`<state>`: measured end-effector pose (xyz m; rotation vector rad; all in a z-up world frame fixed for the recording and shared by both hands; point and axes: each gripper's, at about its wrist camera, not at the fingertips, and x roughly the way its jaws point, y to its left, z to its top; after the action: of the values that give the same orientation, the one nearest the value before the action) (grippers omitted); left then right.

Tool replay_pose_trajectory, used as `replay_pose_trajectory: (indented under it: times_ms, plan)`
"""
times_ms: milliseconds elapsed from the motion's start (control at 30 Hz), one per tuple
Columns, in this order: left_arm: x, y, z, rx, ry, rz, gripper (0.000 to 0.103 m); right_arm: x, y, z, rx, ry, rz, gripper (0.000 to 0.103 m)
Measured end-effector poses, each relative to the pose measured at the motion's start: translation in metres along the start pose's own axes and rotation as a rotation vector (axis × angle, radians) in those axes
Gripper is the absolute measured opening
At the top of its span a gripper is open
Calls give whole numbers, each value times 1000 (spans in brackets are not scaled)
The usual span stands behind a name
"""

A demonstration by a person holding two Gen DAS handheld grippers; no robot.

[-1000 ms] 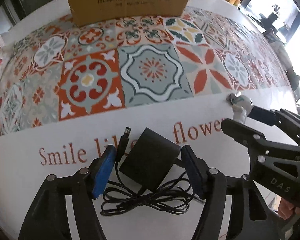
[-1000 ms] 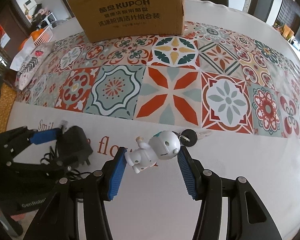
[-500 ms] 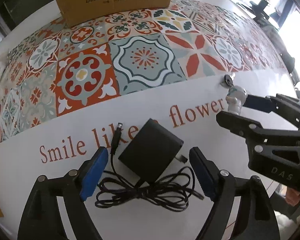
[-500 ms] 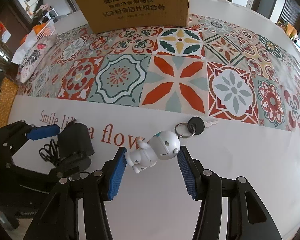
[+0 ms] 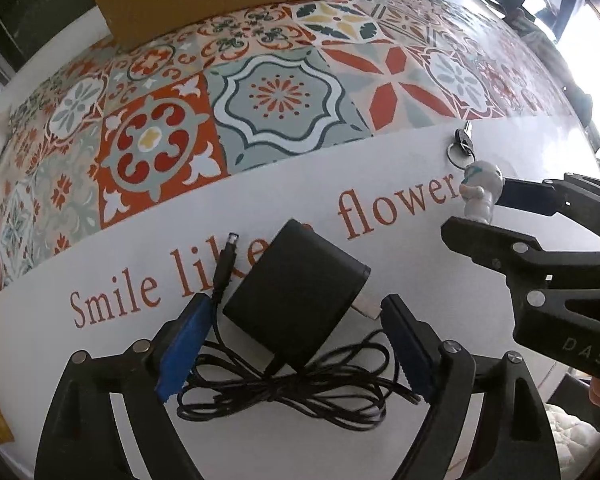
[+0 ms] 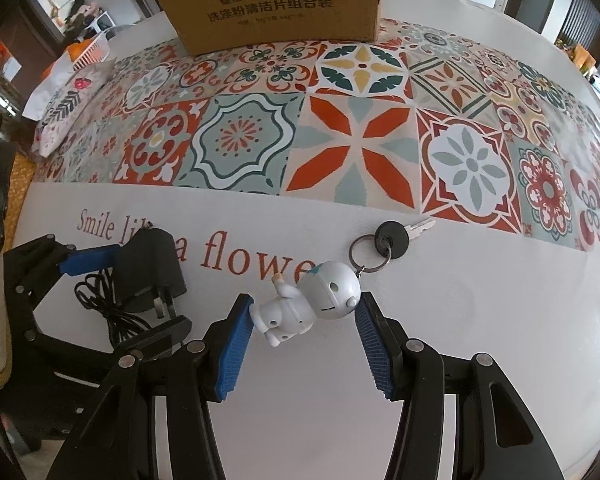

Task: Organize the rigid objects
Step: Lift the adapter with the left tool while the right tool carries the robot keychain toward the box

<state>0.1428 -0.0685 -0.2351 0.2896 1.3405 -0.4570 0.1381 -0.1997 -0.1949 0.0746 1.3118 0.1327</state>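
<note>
Your left gripper points down at the white band of the tablecloth, and its jaws have just been opening: they now stand apart, with the black power adapter lying flat on the cloth between the blue pads and touched by neither. The adapter's metal prongs point toward the right-hand pad, and its bundled black cord lies looped on the cloth just below it, with the barrel plug sticking up past the left-hand pad. Your right gripper is clamped on the small white robot figurine, one blue pad against its feet and the other against its round head, so it lies sideways between the fingers. A short chain runs from the head to a key ring that rests on the cloth with a black-headed key, whose blade points toward the patterned tiles. From the left camera you see the same figurine to the right of the adapter, near the end of the red printed word "flower", with the right gripper's black frame beside it. A brown cardboard box with printed lettering stands at the far side of the tiled pattern, well apart from both grippers.
</note>
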Motion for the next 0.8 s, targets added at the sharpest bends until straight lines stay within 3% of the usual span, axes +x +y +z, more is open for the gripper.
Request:
replay_pose_trajectory:
  times_ms: [100, 367, 800]
  plan:
    - [-1, -1, -1, 19, -34, 35, 71, 1, -1, -1, 3, 4, -2, 53]
    - [-8, 5, -4, -17, -73, -2, 70, 2, 5, -2, -4, 5, 10, 53]
    - [-40, 17, 3, -70, -175, 31, 70, -22, 8, 8, 3, -74, 1, 53]
